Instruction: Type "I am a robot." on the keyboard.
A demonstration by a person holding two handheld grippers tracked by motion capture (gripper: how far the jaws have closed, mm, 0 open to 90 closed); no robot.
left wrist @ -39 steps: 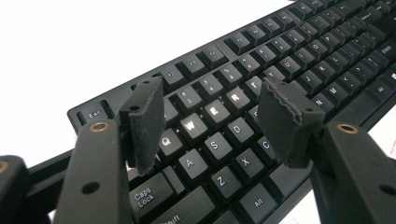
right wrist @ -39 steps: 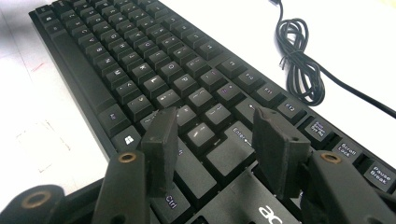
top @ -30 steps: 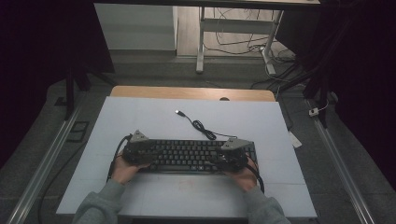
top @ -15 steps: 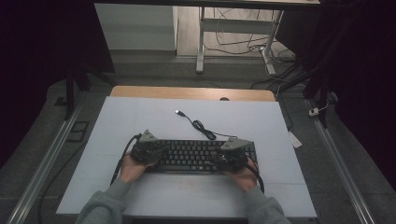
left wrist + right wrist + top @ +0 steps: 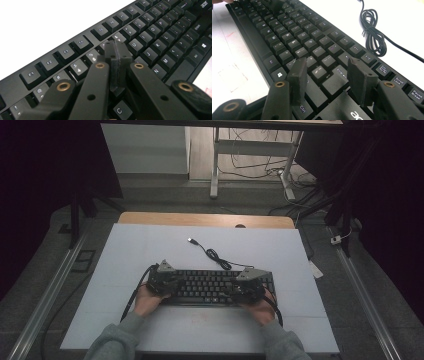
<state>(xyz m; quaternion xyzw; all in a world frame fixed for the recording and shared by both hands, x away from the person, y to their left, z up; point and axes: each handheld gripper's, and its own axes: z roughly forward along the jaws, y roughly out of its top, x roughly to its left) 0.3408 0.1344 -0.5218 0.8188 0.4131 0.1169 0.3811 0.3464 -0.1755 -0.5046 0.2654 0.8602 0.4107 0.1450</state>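
On the matte white table point(image 5: 150, 245) lies a black keyboard point(image 5: 210, 287); left gripper point(image 5: 116, 62) closed, right gripper point(image 5: 328, 75) open.

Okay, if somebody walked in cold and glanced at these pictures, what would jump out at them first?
A black keyboard lies near the front of the white table, with a gripper over each end. The left gripper has its jaws shut above the letter keys; the right gripper hangs open over the Enter key. The coiled cable lies just behind.
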